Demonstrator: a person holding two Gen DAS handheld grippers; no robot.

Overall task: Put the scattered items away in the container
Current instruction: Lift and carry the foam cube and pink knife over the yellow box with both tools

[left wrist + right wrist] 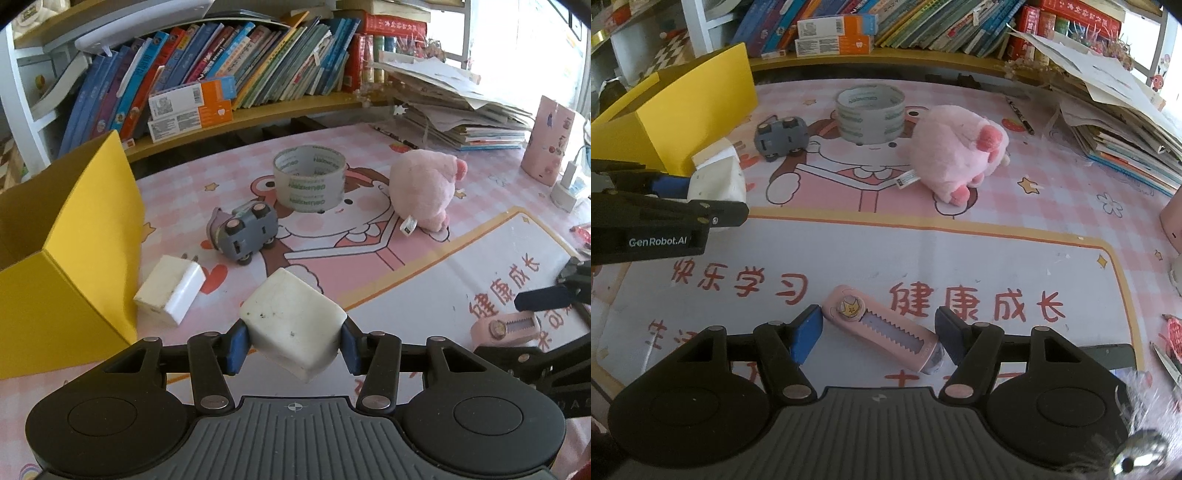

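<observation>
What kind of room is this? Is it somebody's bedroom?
Probably a child's study desk at home; whether it's a bedroom, I cannot tell. A shelf of colourful children's books runs behind, a pink cartoon desk mat covers the top, and a pink plush pig lies there.

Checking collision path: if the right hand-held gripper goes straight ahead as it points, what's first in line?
The pink utility knife, already between its open fingers. Beyond that, probably the pink plush pig, though depth is unclear.

White block: matt, scuffed, speckled. Plush pig: fuzzy cloth. Tape roll: glossy film. Yellow box: smooth card.
</observation>
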